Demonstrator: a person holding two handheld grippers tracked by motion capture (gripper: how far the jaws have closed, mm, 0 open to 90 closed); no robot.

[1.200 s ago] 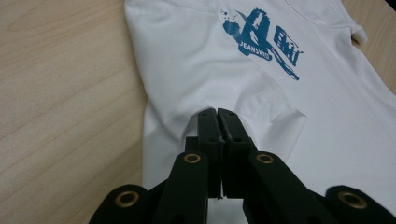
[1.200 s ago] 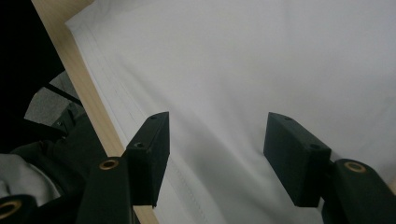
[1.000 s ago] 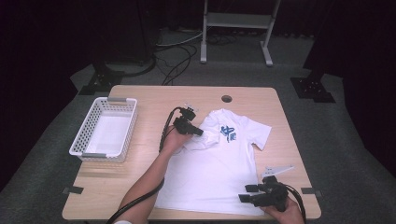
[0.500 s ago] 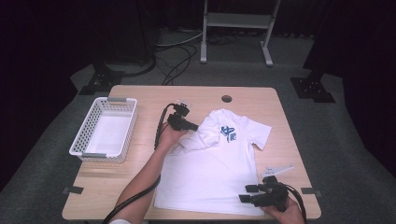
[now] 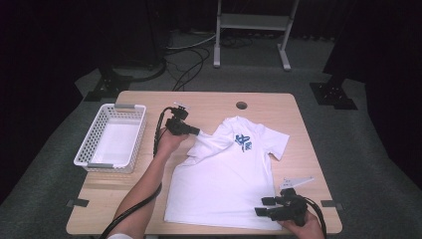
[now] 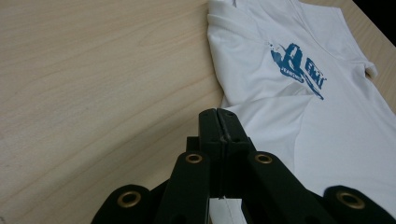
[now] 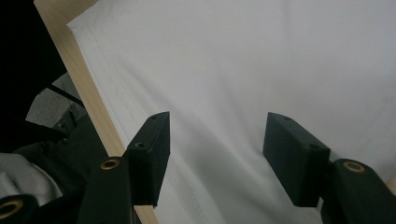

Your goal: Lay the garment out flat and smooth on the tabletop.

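Nearest the table's front edge, the right gripper [image 5: 263, 206] is sitting low at the bottom-right corner of the white T-shirt [image 5: 224, 179], held by the person's right hand [image 5: 302, 227], which is coming in from the lower right with the cable looping behind it. It is pointing left across the hem, body roughly level. In the right gripper view its jaws are standing apart over the hem with plain white cloth between and below them; the pads are not pressing on anything.

The T-shirt is lying flat in the middle of the wooden table [image 5: 209, 102], collar toward the far edge, blue chest print [image 5: 243, 142] facing up.

Farther in, the left forearm is stretching diagonally from the bottom edge up to the shirt's left sleeve. The left hand [image 5: 168, 144] is gripping the left gripper [image 5: 199, 132], which is pointing right toward the collar, slightly raised off the table. In the left gripper view its jaws are closed tight together, a bit of white cloth [image 6: 225, 210] showing just below them, so they are pinching the sleeve fabric.

Left of that arm, a white basket [image 5: 83, 155] is sitting on the table, apart from the shirt.
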